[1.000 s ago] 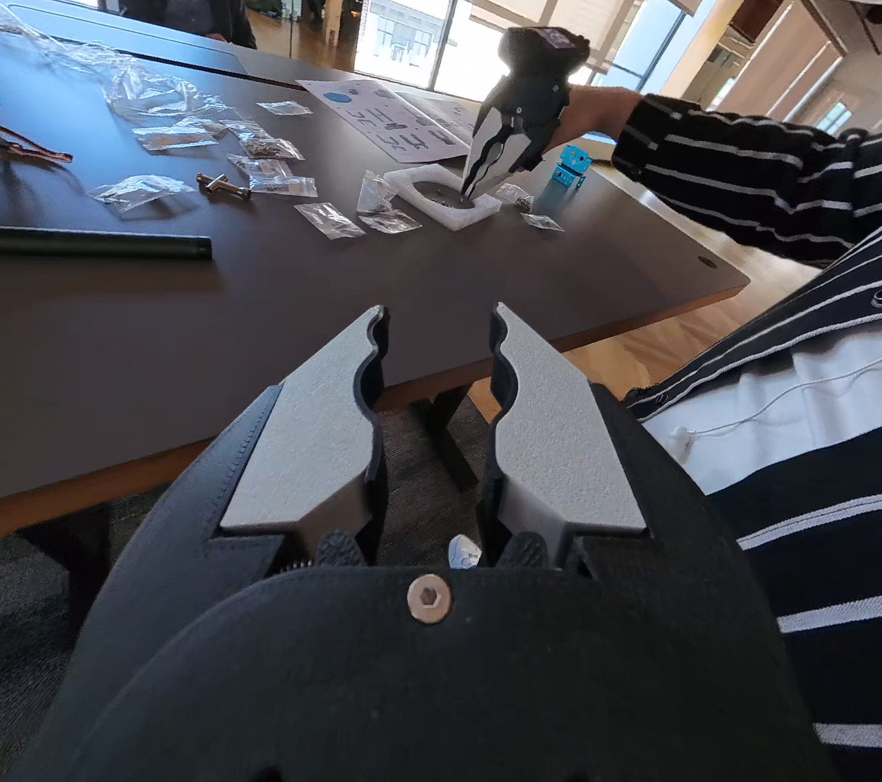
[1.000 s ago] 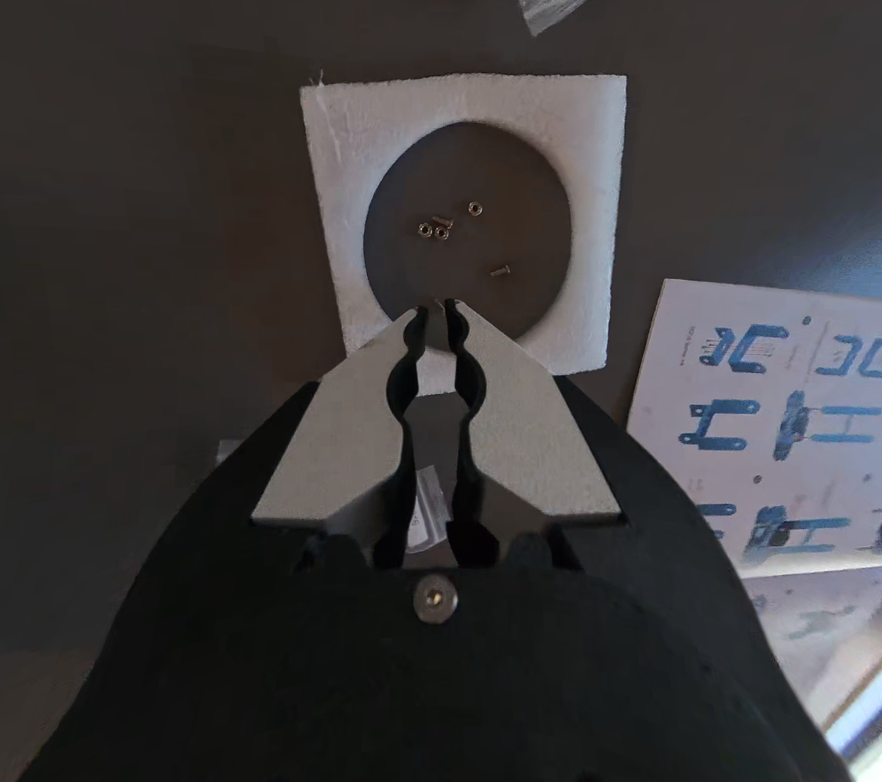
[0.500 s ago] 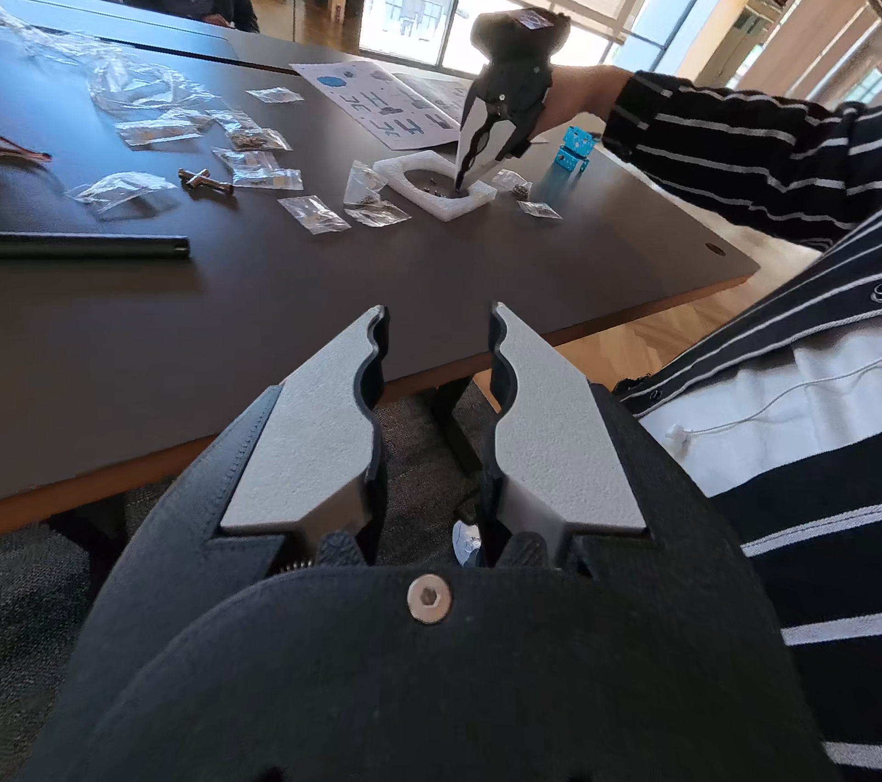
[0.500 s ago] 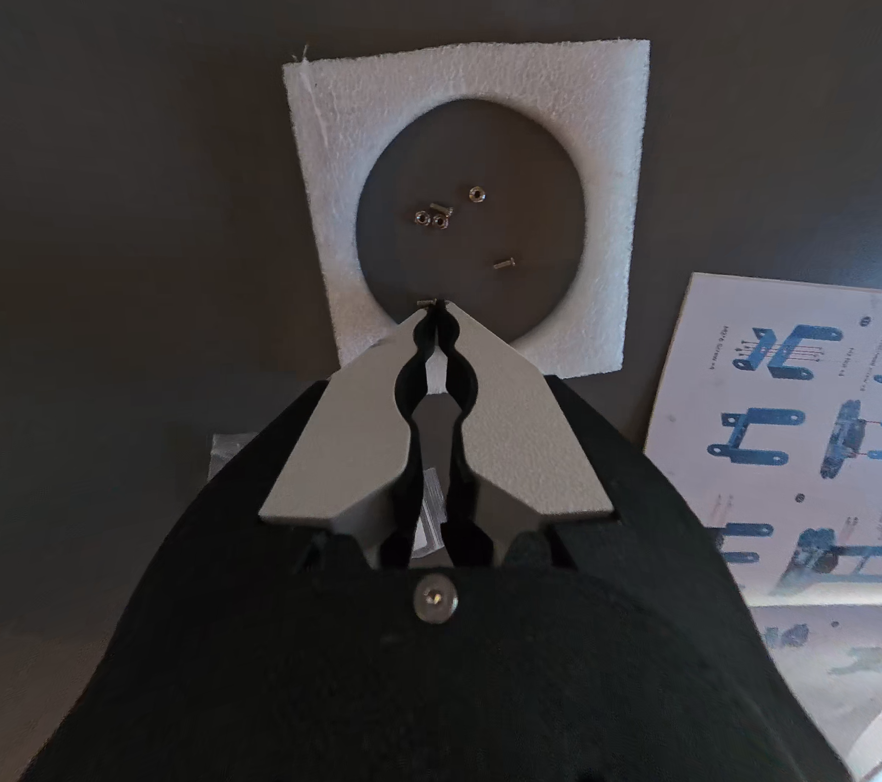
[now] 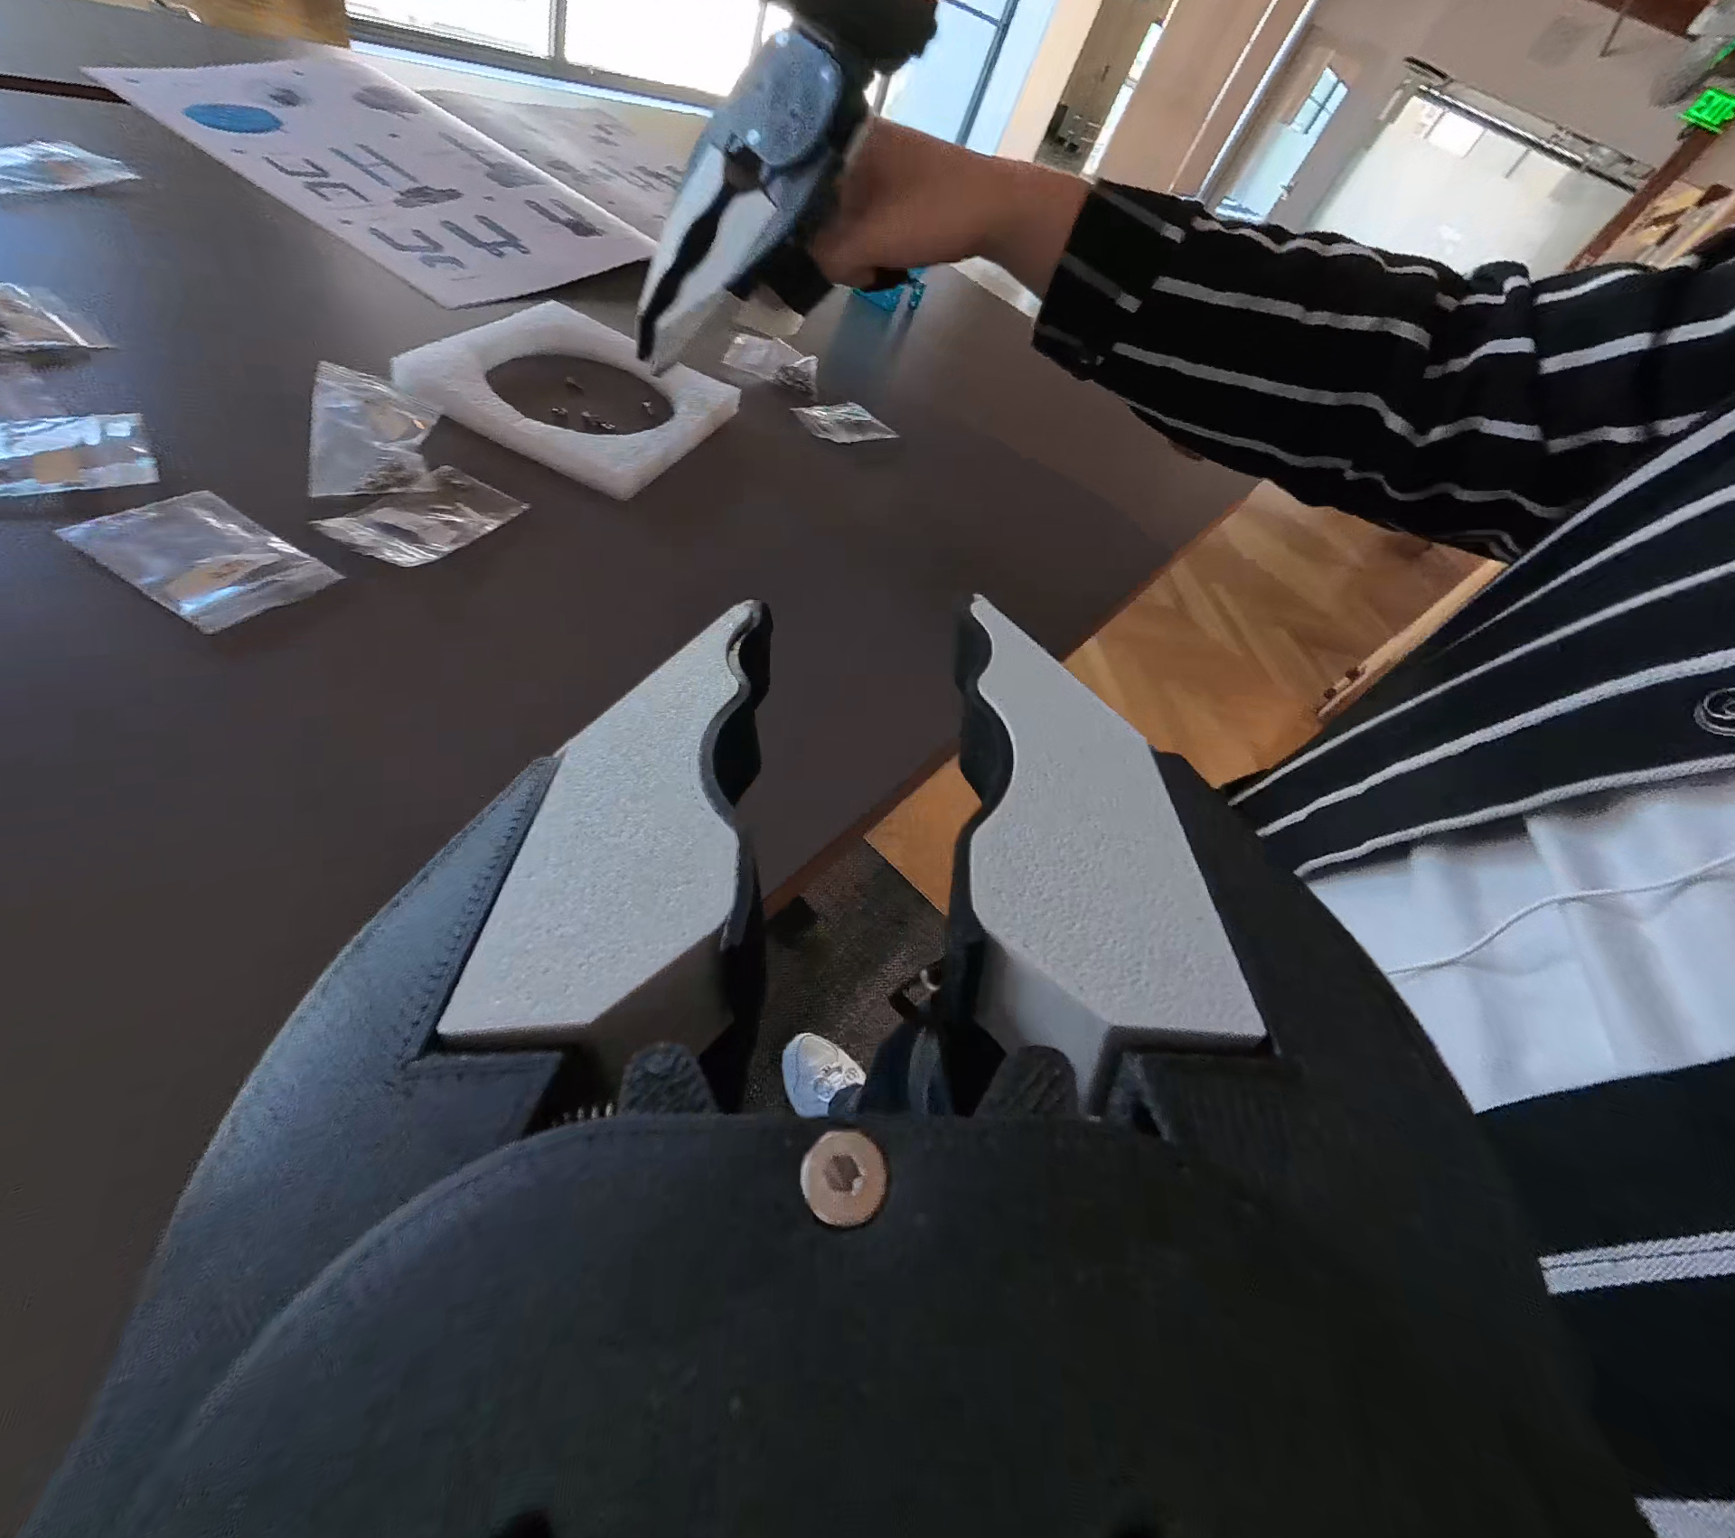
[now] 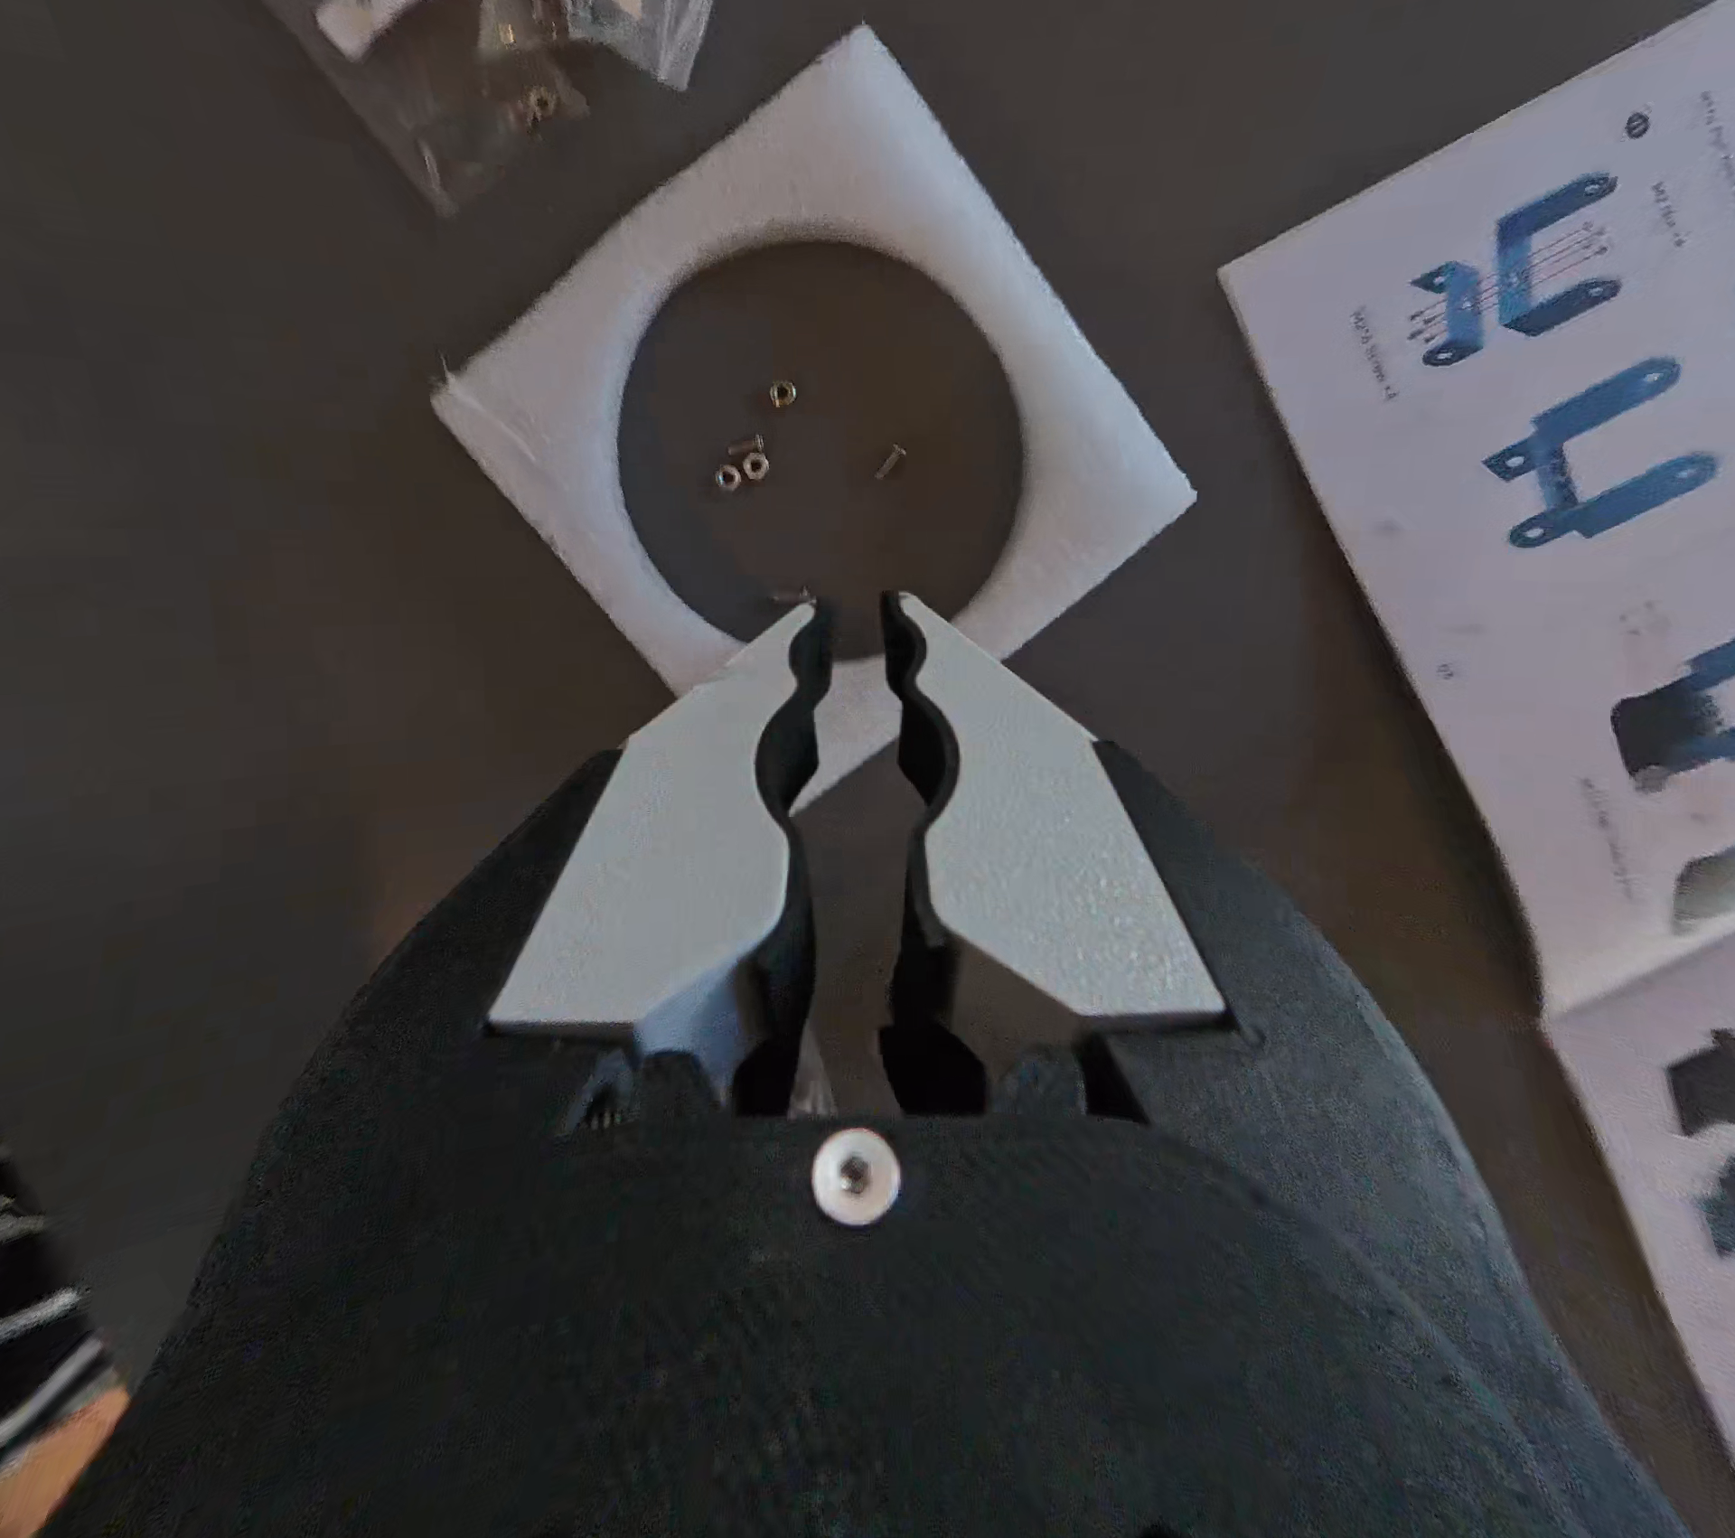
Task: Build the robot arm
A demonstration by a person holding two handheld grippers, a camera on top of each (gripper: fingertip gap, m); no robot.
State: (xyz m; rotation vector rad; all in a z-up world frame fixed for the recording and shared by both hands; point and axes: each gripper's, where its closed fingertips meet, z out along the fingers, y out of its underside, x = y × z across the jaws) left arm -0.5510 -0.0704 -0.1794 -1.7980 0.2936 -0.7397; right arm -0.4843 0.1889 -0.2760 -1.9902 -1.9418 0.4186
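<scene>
Right wrist view: parted right gripper (image 6: 852, 601) beside sideways-lying screw (image 6: 791, 596).

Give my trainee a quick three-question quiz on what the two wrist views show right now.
1. True or false: the left gripper holds a bag.
2. What lies nearest the right gripper? A) a bag B) the small screw at the near edge of the foam square's round hole C) the printed sheet
3. Fill in: the loose nuts lie on the table inside the foam's ____.

Key: 1 false, its fingers are apart with nothing between them, at the table edge. 2 B. 3 hole.
</scene>
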